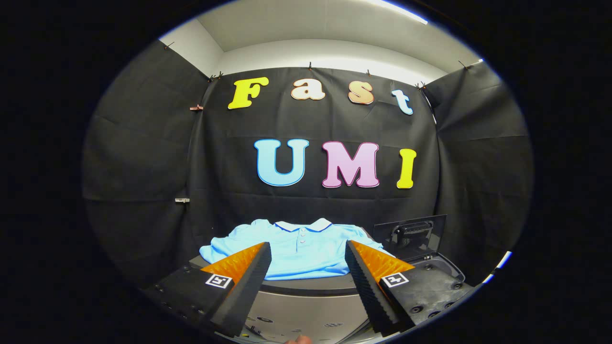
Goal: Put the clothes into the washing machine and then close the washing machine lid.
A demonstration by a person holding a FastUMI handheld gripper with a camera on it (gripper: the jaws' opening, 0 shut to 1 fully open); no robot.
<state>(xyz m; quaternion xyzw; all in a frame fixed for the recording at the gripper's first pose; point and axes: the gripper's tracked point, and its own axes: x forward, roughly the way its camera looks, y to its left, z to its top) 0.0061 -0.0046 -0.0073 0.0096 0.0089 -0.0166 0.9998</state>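
Lying flat just beyond tool [308, 249] fingers (spread, holding nothing): light blue polo shirt [299, 255].

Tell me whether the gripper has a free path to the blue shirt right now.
Probably yes. The gripper is open, its fingers apart, and the blue shirt lies flat just ahead of them on the dark surface, with nothing between.

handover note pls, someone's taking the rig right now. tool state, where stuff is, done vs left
Tool: open, fingers apart, holding nothing.
Shirt: light blue polo, spread flat on the dark round surface just beyond the fingers, collar toward the booth wall. Untouched.
Black raised panel with a handle stands beyond the right finger; looks like the machine's open lid, can't confirm.
Done: nothing.
Left: grab shirt, put it in the machine, close lid.
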